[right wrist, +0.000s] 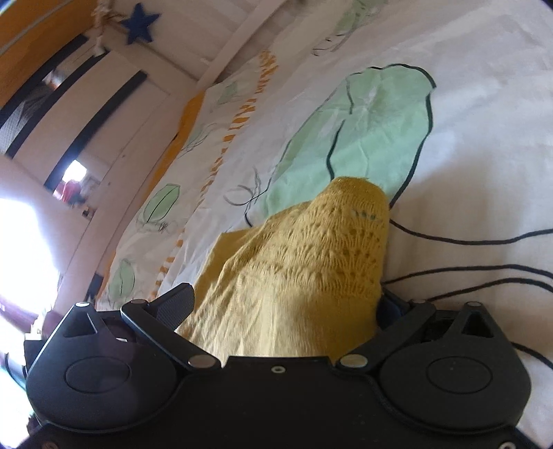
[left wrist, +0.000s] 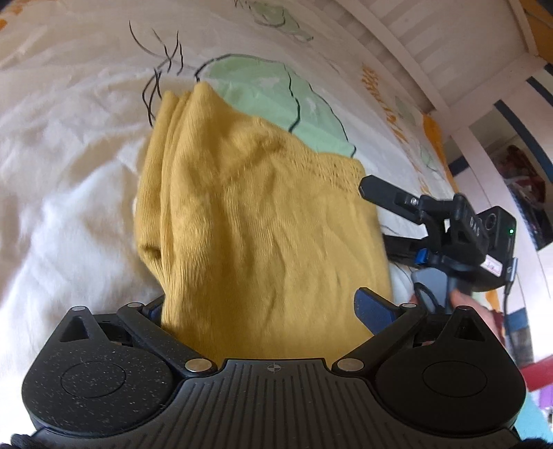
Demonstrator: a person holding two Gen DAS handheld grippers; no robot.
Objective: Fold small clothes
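A small mustard-yellow knit garment lies on a white bedsheet printed with green leaves. In the left wrist view my left gripper has its jaws wide apart, and the cloth bunches up between them, over the left finger. My right gripper shows at the garment's right edge, its upper finger on the lacy hem. In the right wrist view the lacy part of the garment rises between the right gripper's spread fingers and hides the right finger. Whether either gripper pinches cloth is hidden.
A white slatted bed rail runs along the far side of the sheet; it also shows in the right wrist view. A blue star hangs above it. The sheet stretches wide around the garment.
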